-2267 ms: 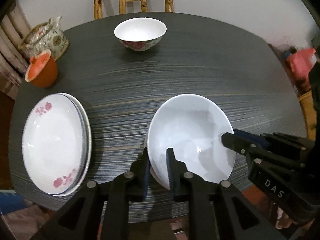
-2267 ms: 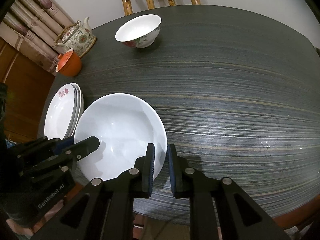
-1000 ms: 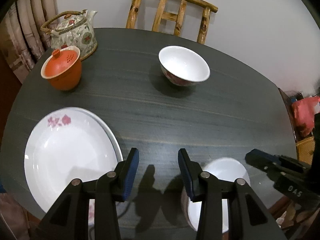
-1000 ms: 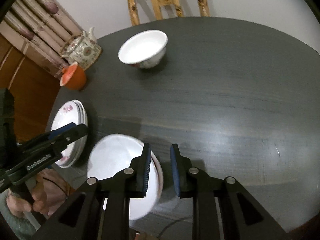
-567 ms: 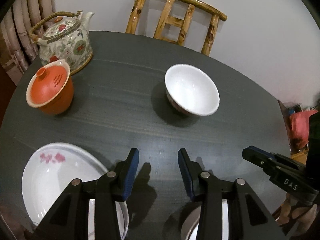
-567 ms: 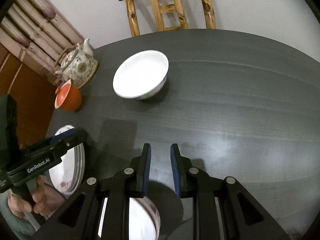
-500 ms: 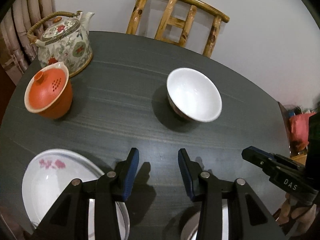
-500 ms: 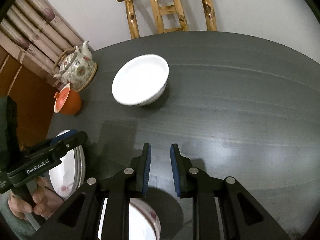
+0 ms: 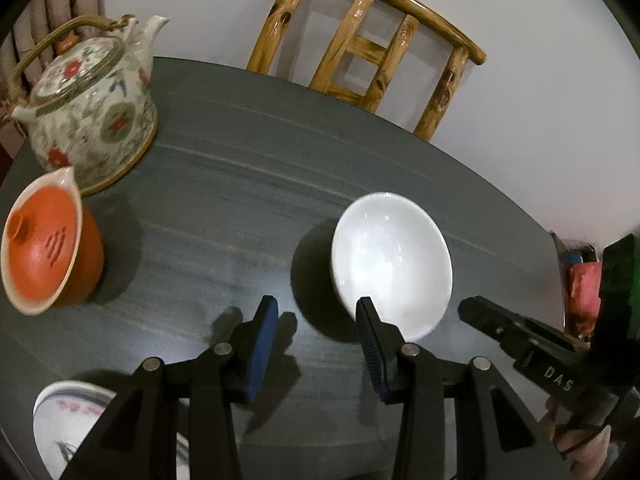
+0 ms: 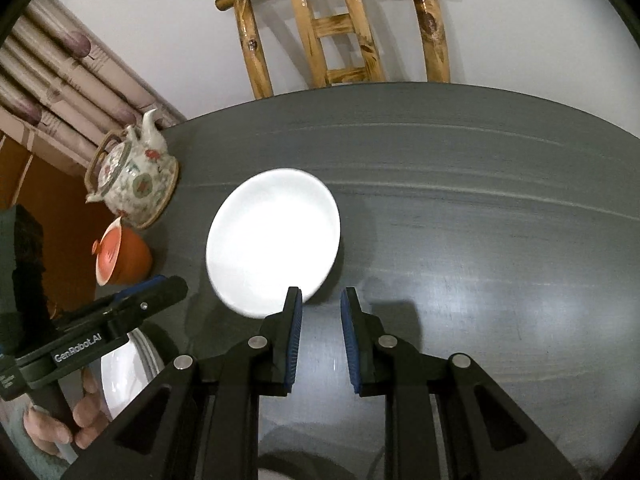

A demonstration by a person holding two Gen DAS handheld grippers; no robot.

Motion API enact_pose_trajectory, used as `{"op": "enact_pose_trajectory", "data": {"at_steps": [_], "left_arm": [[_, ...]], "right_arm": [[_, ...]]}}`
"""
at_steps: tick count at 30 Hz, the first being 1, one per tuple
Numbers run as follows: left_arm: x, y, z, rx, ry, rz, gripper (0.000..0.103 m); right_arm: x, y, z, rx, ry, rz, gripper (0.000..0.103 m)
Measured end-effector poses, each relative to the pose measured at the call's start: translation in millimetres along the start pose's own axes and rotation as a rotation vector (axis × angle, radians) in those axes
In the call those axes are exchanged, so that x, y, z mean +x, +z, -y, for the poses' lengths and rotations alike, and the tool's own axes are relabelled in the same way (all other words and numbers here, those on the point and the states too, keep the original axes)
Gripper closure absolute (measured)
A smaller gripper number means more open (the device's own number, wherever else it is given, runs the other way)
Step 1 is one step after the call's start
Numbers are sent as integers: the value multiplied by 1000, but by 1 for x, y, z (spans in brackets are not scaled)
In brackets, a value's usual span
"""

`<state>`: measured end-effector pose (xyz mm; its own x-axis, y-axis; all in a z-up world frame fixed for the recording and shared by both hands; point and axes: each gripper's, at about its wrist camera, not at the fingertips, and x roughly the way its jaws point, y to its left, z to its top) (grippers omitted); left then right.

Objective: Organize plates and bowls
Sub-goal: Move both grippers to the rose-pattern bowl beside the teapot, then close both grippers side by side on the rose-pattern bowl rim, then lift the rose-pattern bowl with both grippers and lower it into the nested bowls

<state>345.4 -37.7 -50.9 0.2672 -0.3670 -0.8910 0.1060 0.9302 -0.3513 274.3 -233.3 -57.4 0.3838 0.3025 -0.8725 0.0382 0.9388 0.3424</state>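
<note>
Bowl (image 9: 392, 264) is sitting empty on the dark table (image 9: 248, 200), just ahead of both grippers. Left gripper (image 9: 316, 344) is hanging released, grasping nothing; right gripper (image 10: 320, 340) is gaping narrowly, also empty. Stacked plates (image 10: 124, 376) are lying bare at the near left edge.

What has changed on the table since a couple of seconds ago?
Both grippers let go of the big white bowl, left near the table's front edge, and moved forward to the small bowl. Left gripper and right gripper are open, empty. Teapot, orange pot, plates unmoved.
</note>
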Motion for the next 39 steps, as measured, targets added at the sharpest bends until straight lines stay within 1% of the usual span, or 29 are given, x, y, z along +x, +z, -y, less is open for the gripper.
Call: {"op": "enact_pose_trajectory", "data": {"at_steps": [6, 11, 12, 13, 14, 15, 17, 20, 22, 31, 39], "left_arm": [[23, 21, 9, 12, -5, -20, 62], [40, 25, 7, 9, 4, -42, 62], [43, 26, 6, 6, 7, -48, 65], [47, 26, 5, 7, 1, -54, 71], [49, 26, 4, 7, -4, -60, 83], [52, 26, 4, 7, -19, -71, 85], [53, 25, 4, 6, -20, -67, 86], [53, 23, 10, 33, -26, -63, 96], [53, 22, 13, 48, -7, -61, 96], [46, 6, 12, 51, -10, -80, 96], [22, -14, 18, 72, -13, -72, 96]], "right_arm": [[21, 20, 4, 3, -5, -21, 83], [37, 28, 8, 3, -7, -44, 85], [41, 29, 8, 5, -6, -51, 85], [44, 29, 8, 3, -2, -57, 86], [47, 30, 7, -3, -5, -62, 89], [48, 29, 6, -8, -2, -65, 90], [49, 29, 4, -12, 3, -68, 93], [50, 29, 0, -34, -15, -67, 94], [50, 29, -2, -43, -25, -66, 94], [45, 17, -4, -39, -30, -71, 94], [26, -2, -6, -40, -33, -67, 94]]}}
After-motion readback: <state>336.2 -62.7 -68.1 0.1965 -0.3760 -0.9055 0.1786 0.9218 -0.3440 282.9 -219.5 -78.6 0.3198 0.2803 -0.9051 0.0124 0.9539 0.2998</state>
